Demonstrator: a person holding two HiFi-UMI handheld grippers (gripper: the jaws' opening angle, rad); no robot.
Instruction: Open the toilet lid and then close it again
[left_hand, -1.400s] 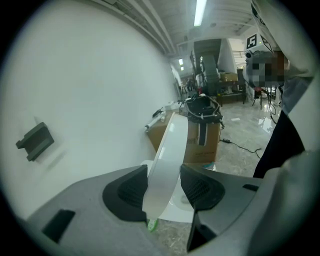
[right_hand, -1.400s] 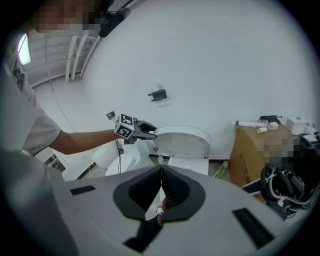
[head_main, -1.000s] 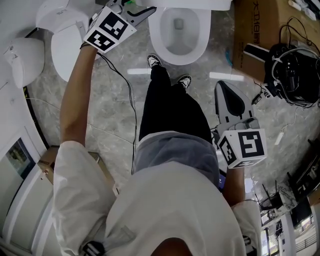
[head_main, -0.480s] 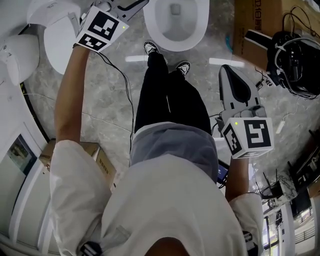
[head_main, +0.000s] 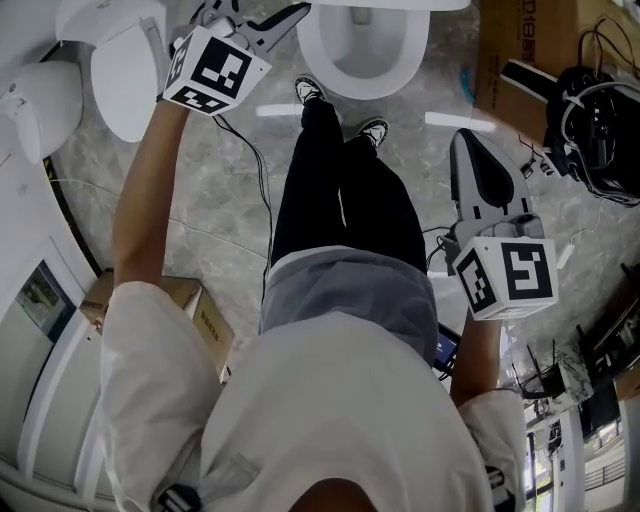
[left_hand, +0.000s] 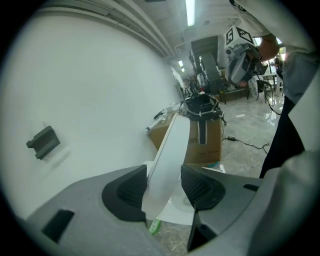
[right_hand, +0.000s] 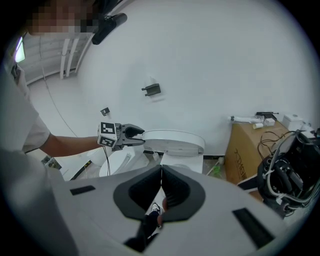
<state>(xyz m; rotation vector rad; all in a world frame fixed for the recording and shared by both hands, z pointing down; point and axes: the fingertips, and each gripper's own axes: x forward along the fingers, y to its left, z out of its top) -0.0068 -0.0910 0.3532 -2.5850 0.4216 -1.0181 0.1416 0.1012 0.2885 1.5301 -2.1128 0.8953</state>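
Observation:
The white toilet (head_main: 362, 50) stands at the top of the head view, its bowl showing. Its lid (right_hand: 172, 141) is raised partway and lies about level in the right gripper view. My left gripper (head_main: 288, 16) is at the lid's left edge. In the left gripper view the lid's rim (left_hand: 167, 150) runs between both pads, and the left gripper (left_hand: 165, 176) is shut on it. My right gripper (head_main: 470, 150) hangs beside the person's right leg, away from the toilet. Seen in its own view, the right gripper (right_hand: 161, 175) is shut with nothing in it.
A second toilet (head_main: 125, 70) stands at the left. A cardboard box (head_main: 510, 50) and black gear with cables (head_main: 600, 90) are at the right. The person's legs (head_main: 340, 190) stand before the bowl. Another box (head_main: 195, 305) sits lower left, and a cable (head_main: 255, 170) trails over the floor.
The left gripper has stayed on the lid's left edge and shifted only a little. The right gripper has kept its place beside the leg.

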